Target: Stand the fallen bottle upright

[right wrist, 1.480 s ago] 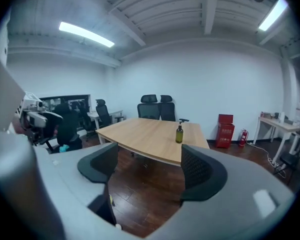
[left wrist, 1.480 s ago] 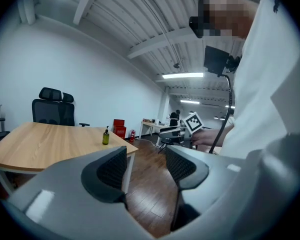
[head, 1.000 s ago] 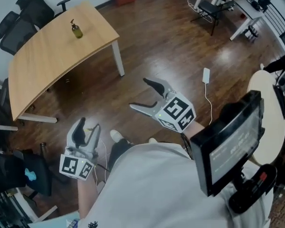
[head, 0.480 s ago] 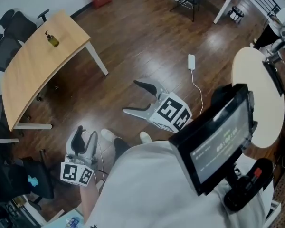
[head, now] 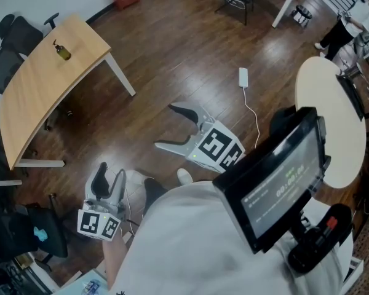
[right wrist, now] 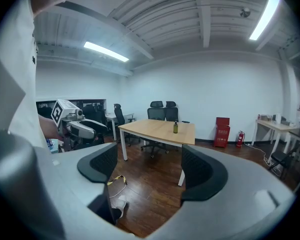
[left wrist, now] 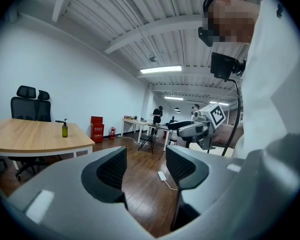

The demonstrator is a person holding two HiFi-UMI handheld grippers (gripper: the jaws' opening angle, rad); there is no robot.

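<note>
The left gripper (head: 108,182) hangs low beside the person's left leg, its marker cube nearest the body; its two dark, ribbed pads are spread apart, with only dark plank floor (head: 172,54) showing between them. Well ahead of it and off to the left of its jaws stands a pale wooden table (head: 43,91) with a curved edge and white legs. The bottle (head: 63,52) is on that table near its far end, well apart from both tools. It stands upright, long axis vertical, base flat on the wood and the dark pump head on top; the body is a small olive-green cylinder, smooth and slightly glossy. The left gripper view cannot settle which way the spout turns. Black mesh-backed office chairs (left wrist: 26,104) sit behind the table.

The right gripper (head: 170,128) is held out in front of the person's chest, its grey, matte jaws wide apart and holding nothing. Along its own line of sight the bottle lies far ahead, almost straight over the gap between the pads, on the table's near-right corner region. Right of that, against the white wall, stand a red box (right wrist: 221,132) and a small fire extinguisher (right wrist: 240,138).

Beyond the right gripper a white oblong power strip (head: 243,76) lies on the floor with its cable trailing. Further right come a dark flat screen (head: 277,180) at the person's chest and a round white tabletop (head: 332,128)
</note>
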